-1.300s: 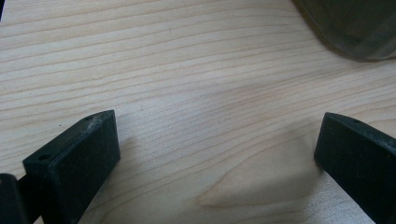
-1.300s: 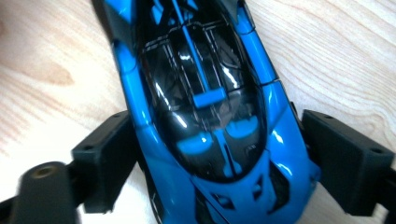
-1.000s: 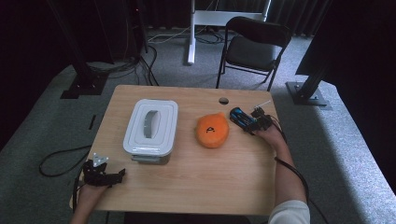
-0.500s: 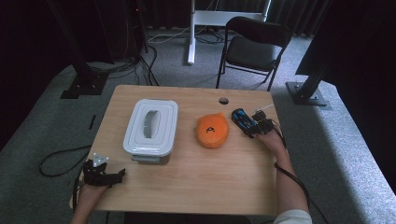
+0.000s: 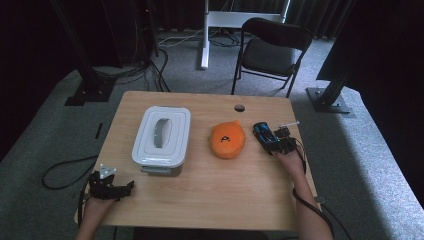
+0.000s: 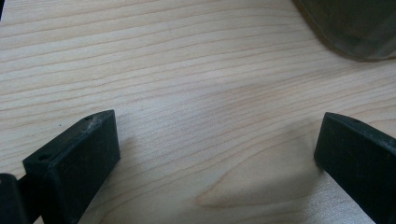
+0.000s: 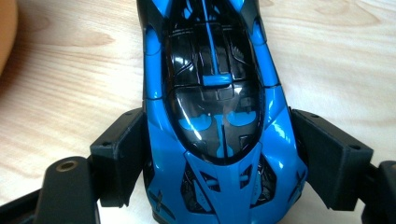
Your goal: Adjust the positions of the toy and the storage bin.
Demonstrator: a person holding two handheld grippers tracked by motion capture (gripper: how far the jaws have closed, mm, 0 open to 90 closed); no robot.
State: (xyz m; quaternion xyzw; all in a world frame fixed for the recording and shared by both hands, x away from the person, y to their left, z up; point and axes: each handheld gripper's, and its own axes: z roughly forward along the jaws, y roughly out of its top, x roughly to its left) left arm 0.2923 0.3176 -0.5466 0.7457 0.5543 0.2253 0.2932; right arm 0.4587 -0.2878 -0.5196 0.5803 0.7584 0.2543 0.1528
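Note:
A shiny blue and black toy car lies on the wooden table near its right edge. My right gripper reaches it from the near side. In the right gripper view the car fills the gap of the right gripper, and both black pads sit against its flanks. An orange plush toy lies just left of the car. My left gripper rests at the table's front left corner, open, with bare wood between its jaws in the left gripper view.
A white lidded container stands left of centre; its corner is at the top right of the left gripper view. A small round hole is in the table's far edge. A black chair stands beyond the table.
The right hand and forearm have shifted a little leftward, toward the car. The car stays about where it was. The left gripper has not moved.

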